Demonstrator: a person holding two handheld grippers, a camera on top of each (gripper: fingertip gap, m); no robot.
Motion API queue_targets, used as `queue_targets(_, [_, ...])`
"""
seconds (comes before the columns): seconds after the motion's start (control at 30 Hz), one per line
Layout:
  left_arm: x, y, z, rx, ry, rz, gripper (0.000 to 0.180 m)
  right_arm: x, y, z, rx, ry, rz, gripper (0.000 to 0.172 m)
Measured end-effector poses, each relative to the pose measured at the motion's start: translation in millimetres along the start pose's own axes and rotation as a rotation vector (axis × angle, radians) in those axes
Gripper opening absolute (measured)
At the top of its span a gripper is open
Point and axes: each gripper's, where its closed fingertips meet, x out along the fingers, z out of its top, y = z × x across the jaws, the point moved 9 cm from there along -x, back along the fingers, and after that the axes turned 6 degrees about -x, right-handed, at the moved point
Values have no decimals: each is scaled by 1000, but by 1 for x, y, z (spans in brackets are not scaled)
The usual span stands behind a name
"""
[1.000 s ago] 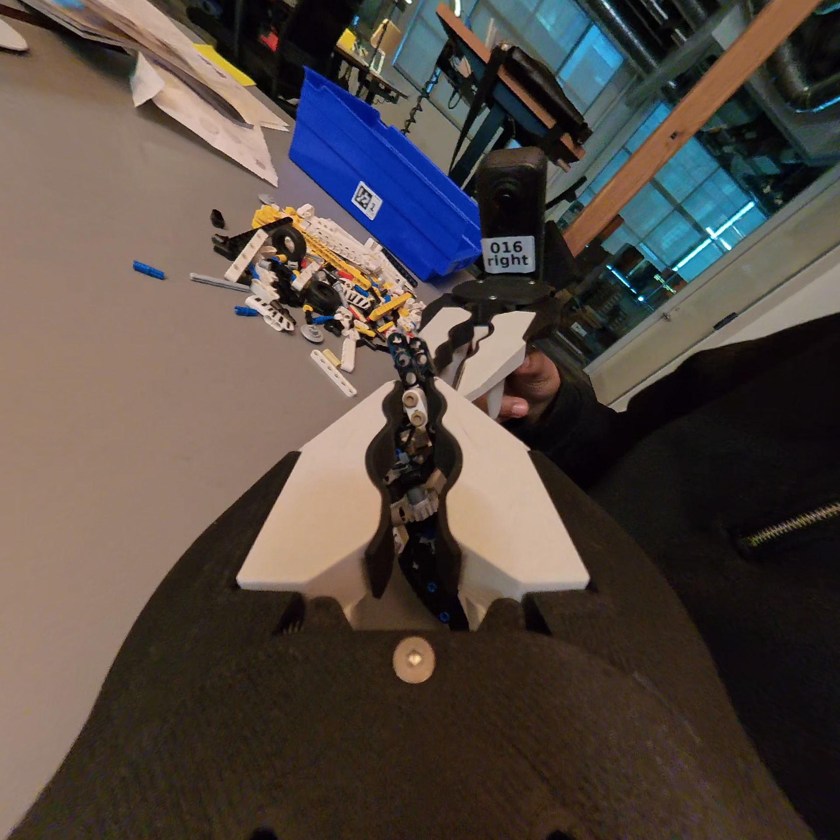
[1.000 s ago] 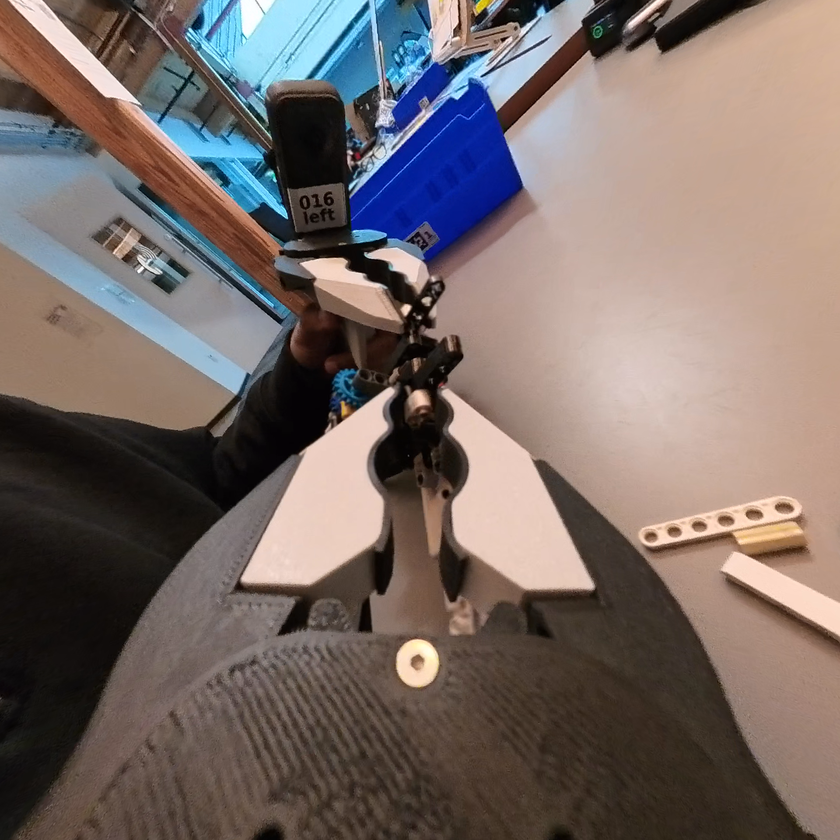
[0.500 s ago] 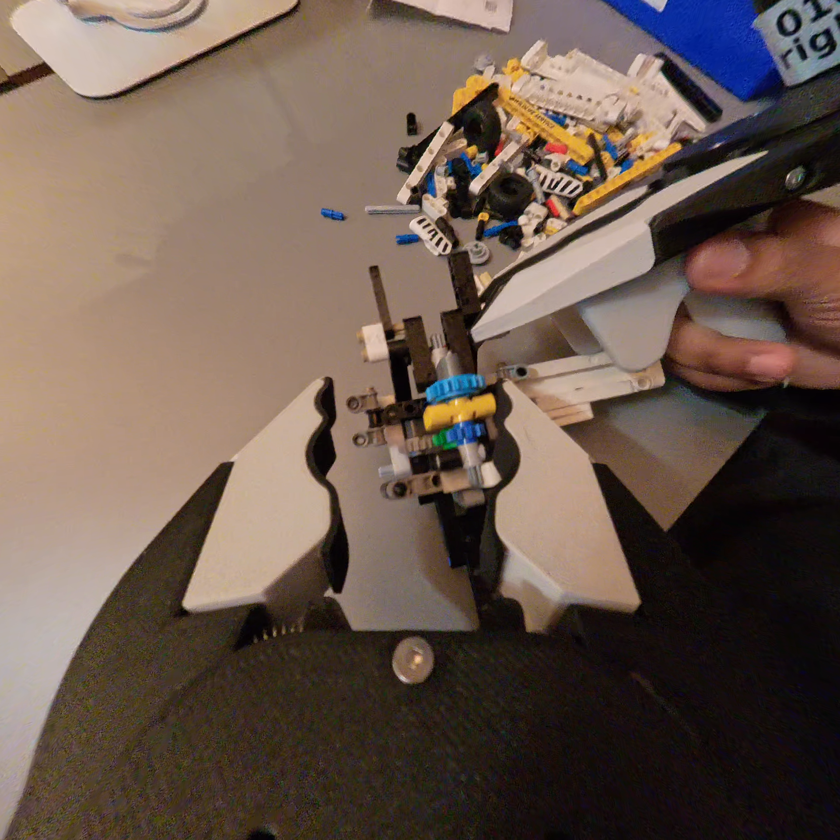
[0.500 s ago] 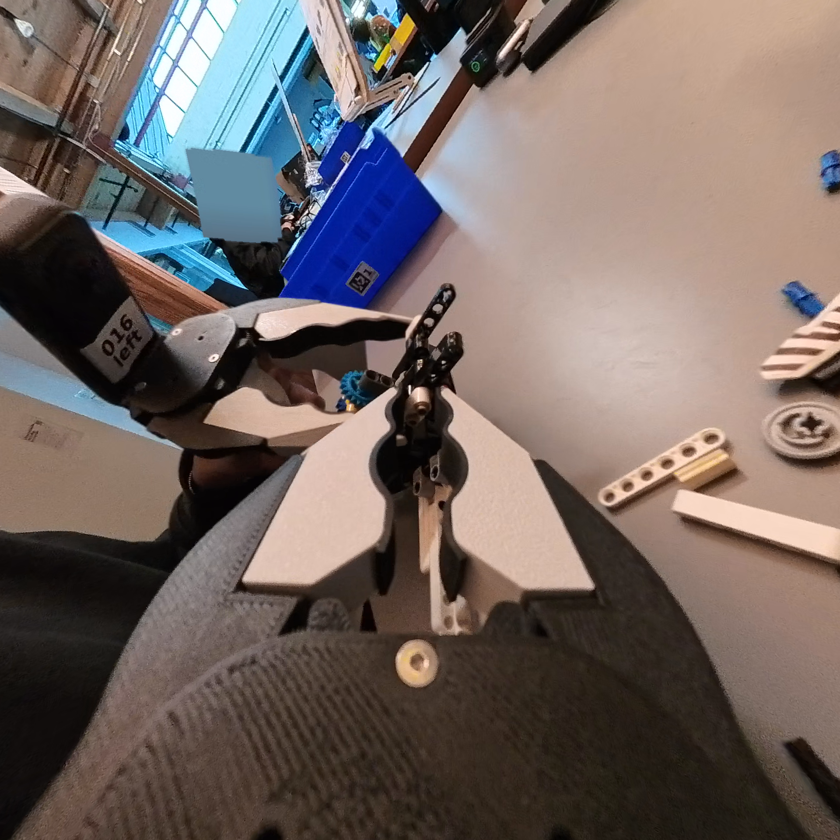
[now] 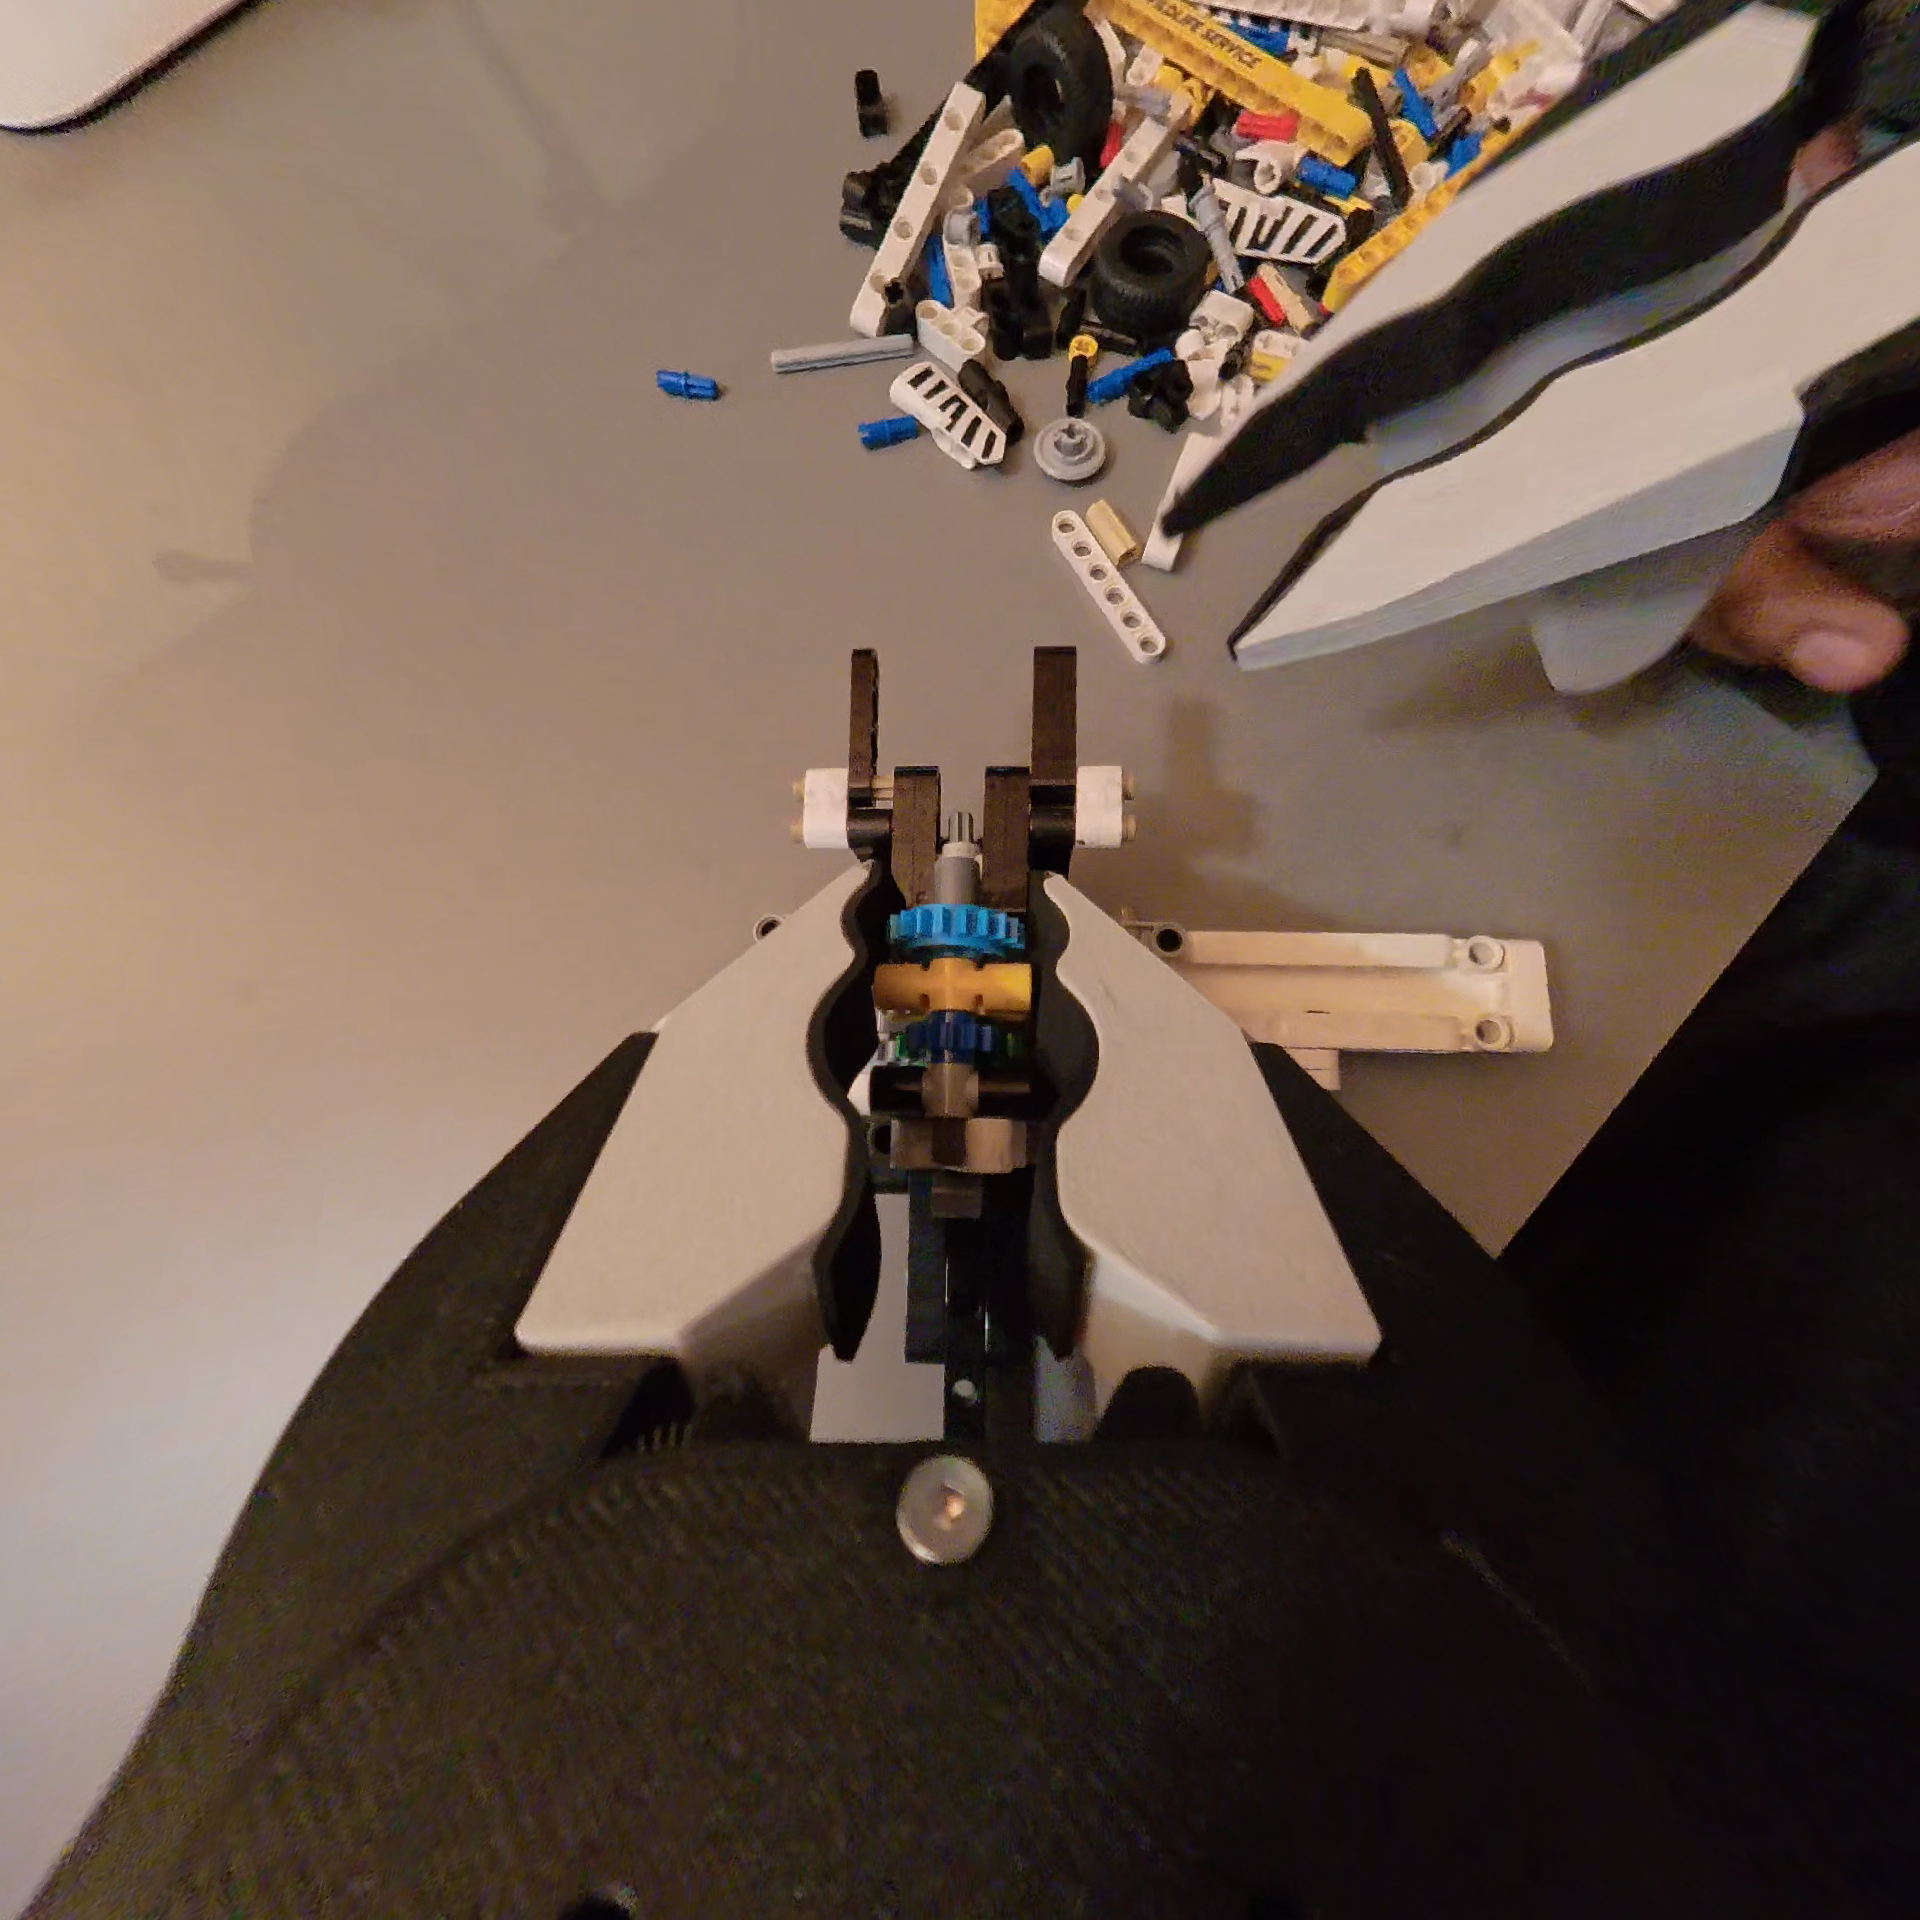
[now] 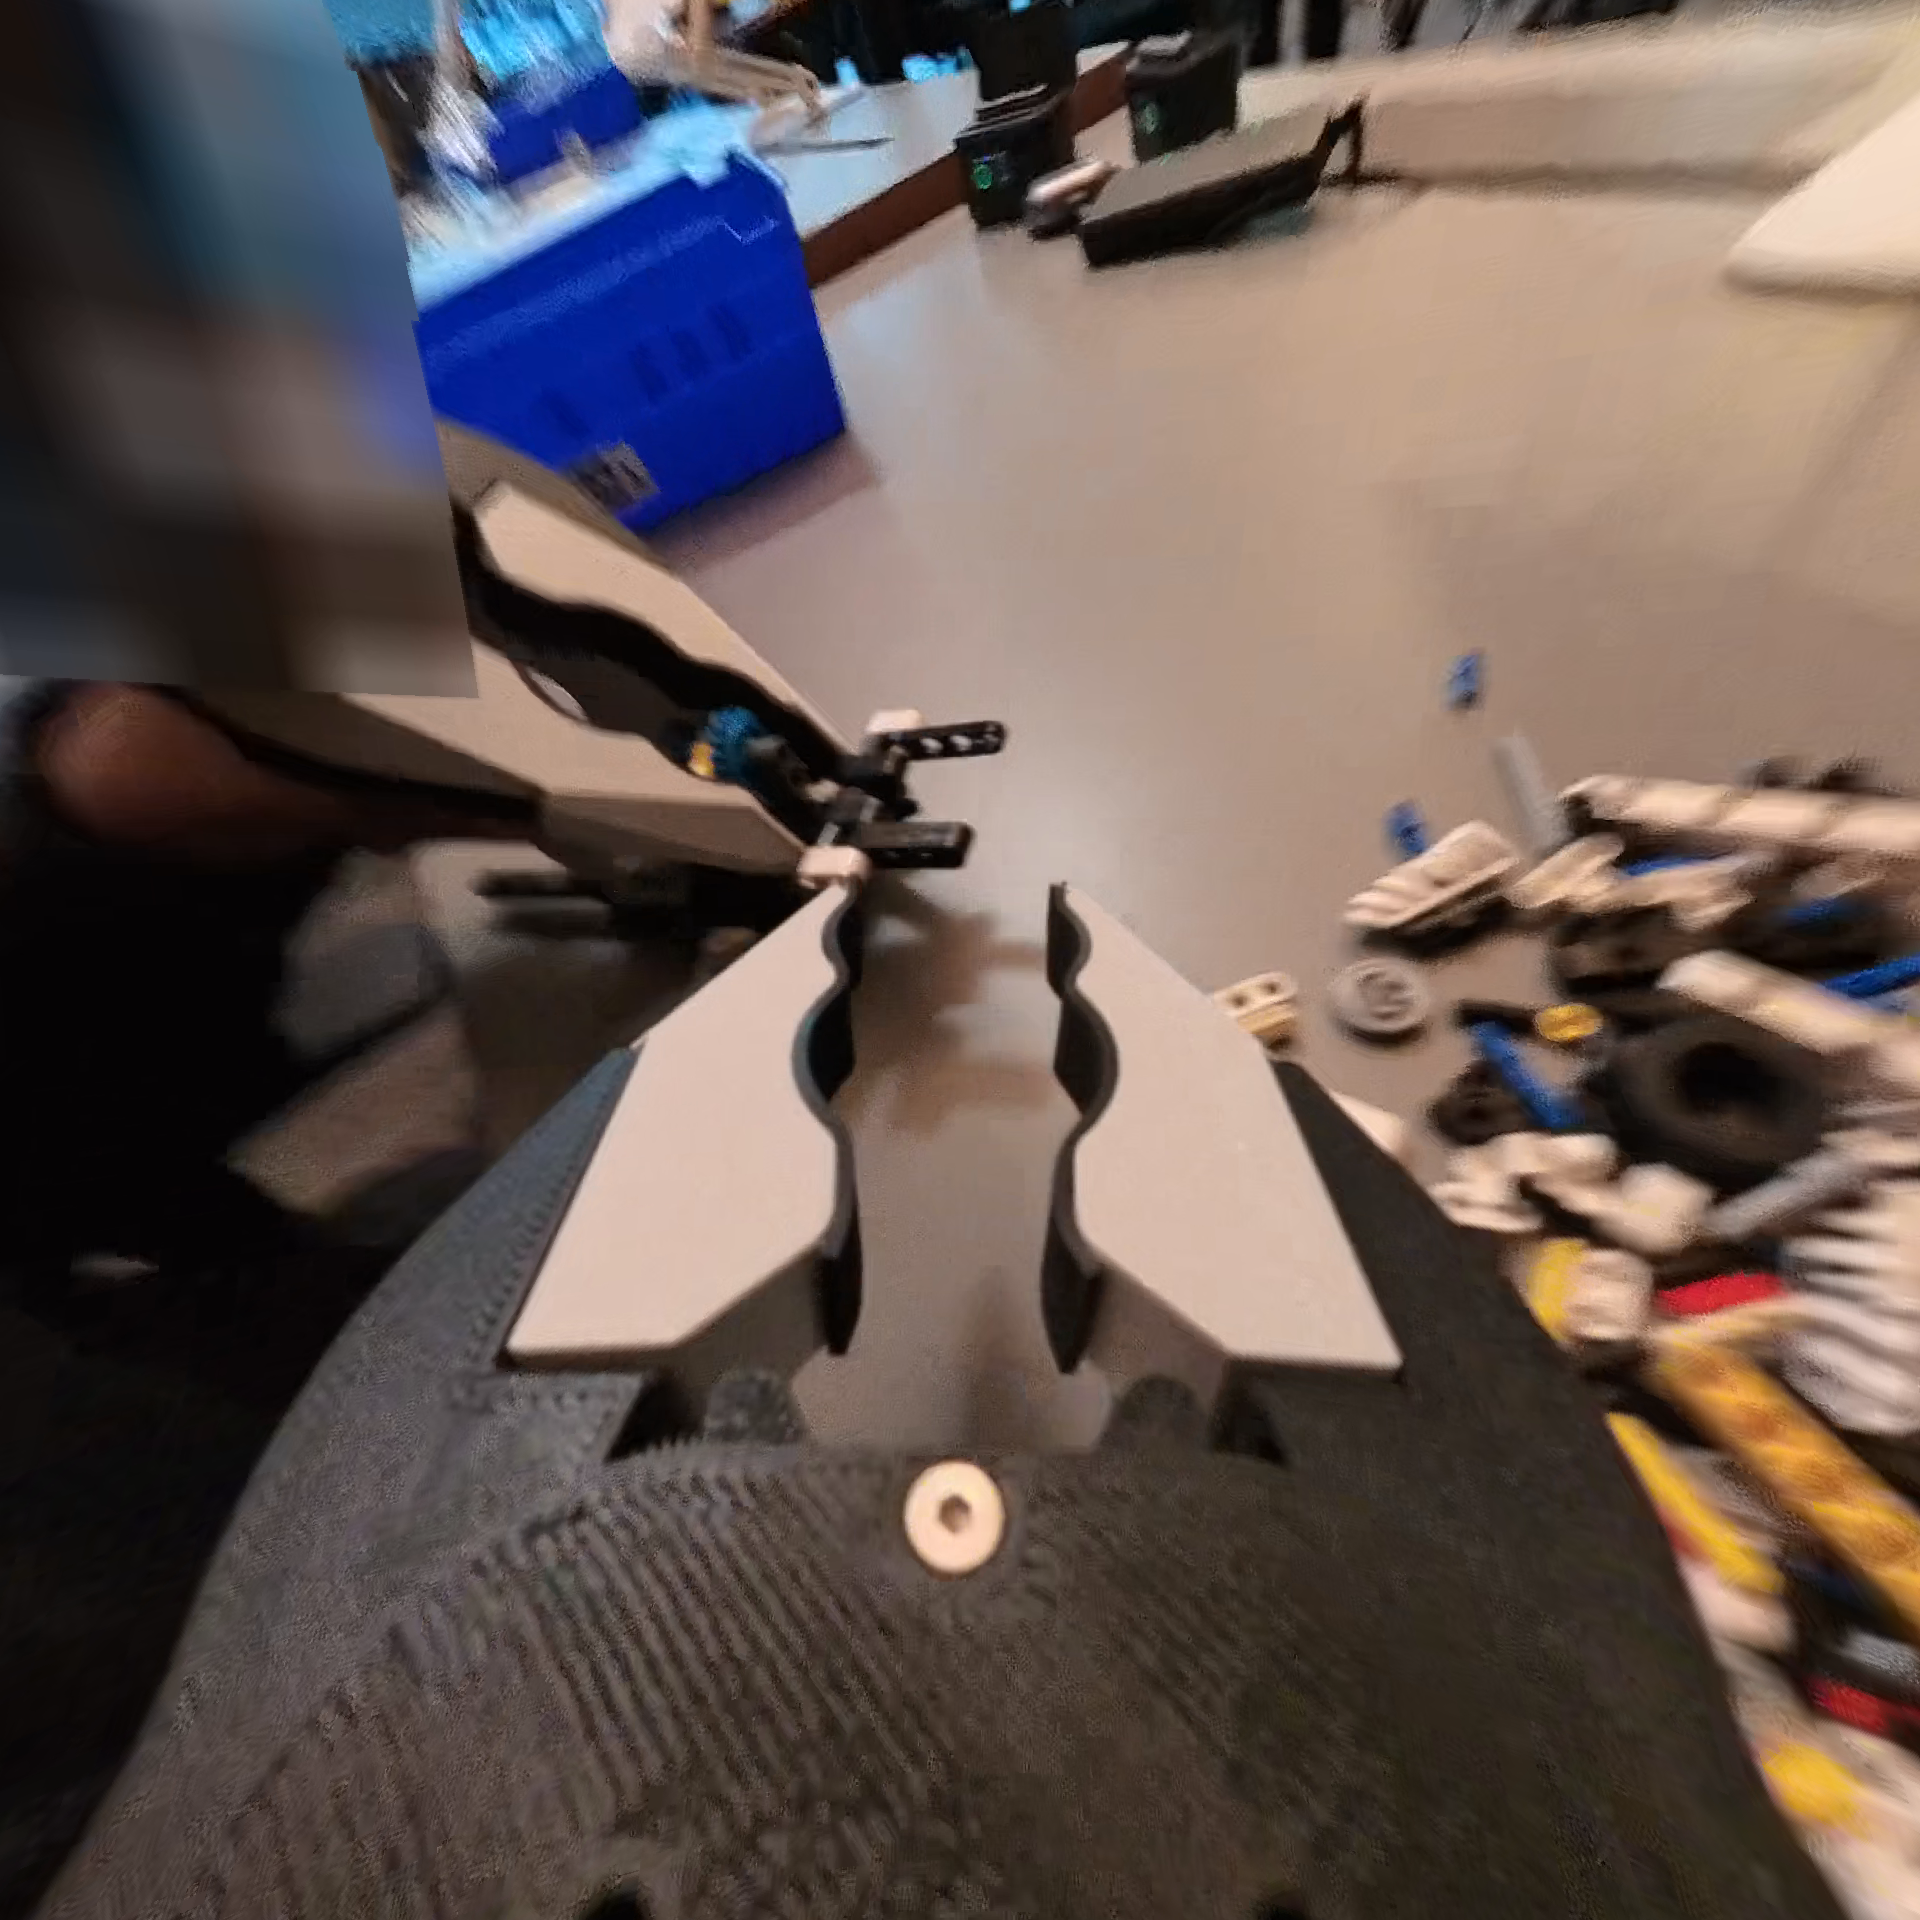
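Grey tabletop (image 5: 312,727) lies under the left gripper (image 5: 956,894), whose fingers pinch a small gear assembly (image 5: 951,977) of black beams and blue and yellow cogs, its two black arms sticking out far past the tips. Only the middle seems clamped, so a bump could twist it loose. To the right, the right gripper (image 6: 951,914) hangs spread and bare beside the loose brick pile (image 5: 1143,208), which a careless sweep could scatter.
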Motion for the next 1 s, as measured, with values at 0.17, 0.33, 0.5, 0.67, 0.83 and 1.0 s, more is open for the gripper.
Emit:
queue_targets(0.17, [7,9,5,24,19,-47,24,5,14,-8,-743,74,-279,33])
queue_targets(0.33, [9,31,15,-91,18,-220,24,14,30,-17,-1427,-161,-469,2])
queue_targets(0.5, [9,41,21,-90,21,-279,24,20,26,-11,-1552,-197,-391,7])
queue_targets(0.67, [13,35,20,-33,47,-311,24,26,24,-9,-1648,-193,-260,10])
queue_targets(0.83, [17,36,21,-18,55,-336,25,33,19,-13,-1690,-173,-185,11])
queue_targets(1.0, [20,36,20,2,63,-367,25,37,18,-17,-1700,-157,-147,11])
